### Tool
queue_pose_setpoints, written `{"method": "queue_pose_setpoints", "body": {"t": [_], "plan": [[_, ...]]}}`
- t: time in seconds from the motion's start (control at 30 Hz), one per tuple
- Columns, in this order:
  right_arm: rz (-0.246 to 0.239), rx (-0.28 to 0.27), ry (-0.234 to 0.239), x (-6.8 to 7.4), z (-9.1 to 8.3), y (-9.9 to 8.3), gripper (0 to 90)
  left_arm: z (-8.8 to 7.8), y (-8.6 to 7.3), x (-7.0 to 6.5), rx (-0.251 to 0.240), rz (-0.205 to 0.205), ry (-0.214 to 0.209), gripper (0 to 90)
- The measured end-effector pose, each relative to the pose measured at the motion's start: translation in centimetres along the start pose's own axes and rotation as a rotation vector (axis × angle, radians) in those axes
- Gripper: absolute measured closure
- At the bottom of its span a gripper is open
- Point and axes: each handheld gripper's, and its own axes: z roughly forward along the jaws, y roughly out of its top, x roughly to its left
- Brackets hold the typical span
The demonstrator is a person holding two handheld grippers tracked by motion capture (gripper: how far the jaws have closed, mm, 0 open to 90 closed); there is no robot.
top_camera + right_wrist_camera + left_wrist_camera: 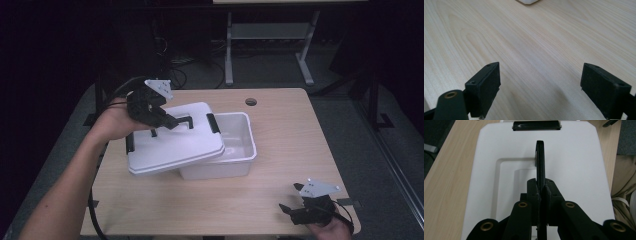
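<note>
The left gripper [172,121] is clamping the black plastic handle [540,162] of the white rectangular plastic lid [175,142], which is lying askew, tilted, partly covering the white plastic bin [235,145] beneath. The right gripper [540,90] is gaping wide, holding nothing, over the light wooden table [529,45].

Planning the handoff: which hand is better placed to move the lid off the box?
Left. The left gripper is shut on the lid handle; the right gripper rests open near the table edge, apart from the box.
</note>
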Motion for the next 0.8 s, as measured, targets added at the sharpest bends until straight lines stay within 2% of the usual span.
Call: {"method": "queue_pose_setpoints", "body": {"t": [0.13, 0.3, 0.8], "plan": [[-0.010, -0.001, 0.001, -0.1, -0.1, 0.0, 15.8, 0.8, 0.7, 0.3, -0.007, 0.010, -0.014, 84.1], [0.001, -0.008, 0.003, -0.1, -0.2, 0.0, 15.8, 1.8, 1.7, 0.6, -0.008, 0.024, -0.029, 84.0], [0.002, -0.011, 0.003, -0.2, -0.3, 0.0, 15.8, 4.1, 3.3, 1.5, -0.022, 0.043, -0.062, 84.0]]}}
